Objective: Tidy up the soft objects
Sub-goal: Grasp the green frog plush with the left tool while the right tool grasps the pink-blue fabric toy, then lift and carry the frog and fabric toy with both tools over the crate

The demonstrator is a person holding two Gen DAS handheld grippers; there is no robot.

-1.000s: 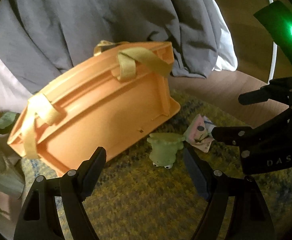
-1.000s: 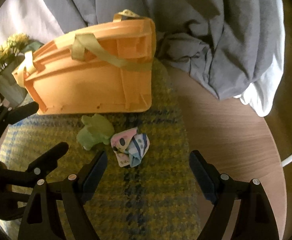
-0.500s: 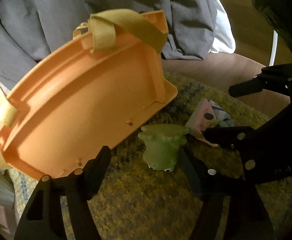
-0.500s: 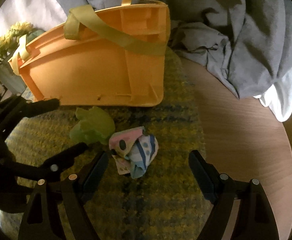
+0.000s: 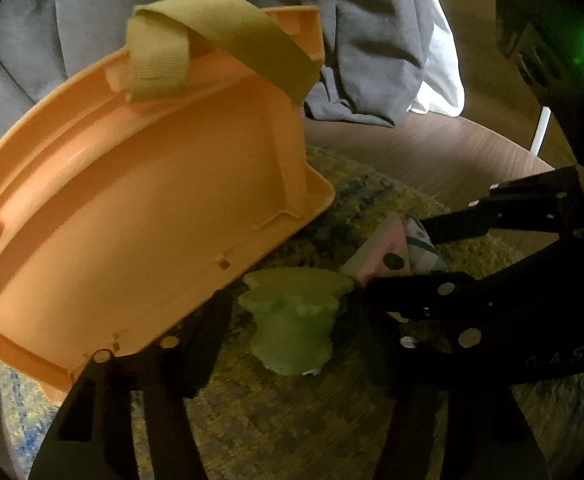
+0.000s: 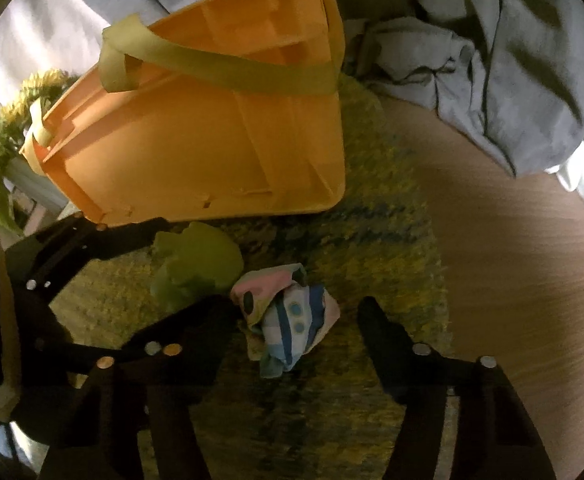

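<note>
Wood-grain worktop (image 6: pixel 512 264) under yellow-green woven mat (image 6: pixel 372 208), grey bedding (image 6: pixel 512 60) behind, "DAS" faint on right gripper (image 6: pixel 296 336), left gripper (image 5: pixel 292 320), both jaws released.

Green soft toy (image 5: pixel 292 320): pale green, squat, with a wide flat scalloped end and a rounded body; lies on its side on the yellow-green woven mat, just below the lower edge of the orange basket.

Patterned cloth (image 6: pixel 288 316): small crumpled bundle, pink, white and blue with dark spots and stripes; lies on the same mat, touching or just beside the green soft toy.

Orange basket (image 6: pixel 212 152): rigid plastic, tipped on its side with the underside showing, yellow fabric straps (image 6: pixel 220 68) draped across it.
</note>
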